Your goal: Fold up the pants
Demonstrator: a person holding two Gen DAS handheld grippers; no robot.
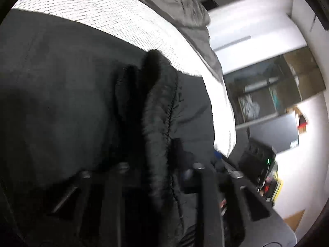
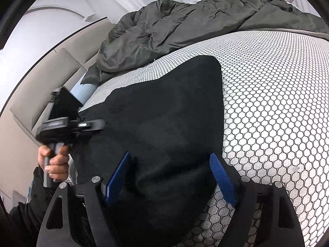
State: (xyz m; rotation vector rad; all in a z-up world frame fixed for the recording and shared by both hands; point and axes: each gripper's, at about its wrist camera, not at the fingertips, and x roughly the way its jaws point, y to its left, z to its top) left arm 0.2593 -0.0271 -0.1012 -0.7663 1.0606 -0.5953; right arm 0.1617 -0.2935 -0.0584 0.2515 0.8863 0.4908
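black pants [image 2: 160, 123] on mattress [image 2: 277, 103], grey duvet [image 2: 174, 30] behind

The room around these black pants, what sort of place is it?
Most likely a bedroom. The pants lie on a bare mattress with a honeycomb-patterned cover, a crumpled grey duvet is pushed to its far end, and the left wrist view shows what looks like a shelf unit by a white wall.

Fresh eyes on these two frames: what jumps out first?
The black pants spread across the honeycomb-patterned mattress dominate. The right tongs stand open, blue pads straddling the near edge of the cloth. At far left, the left tongs reach onto the pants; a rumpled grey duvet lies behind.
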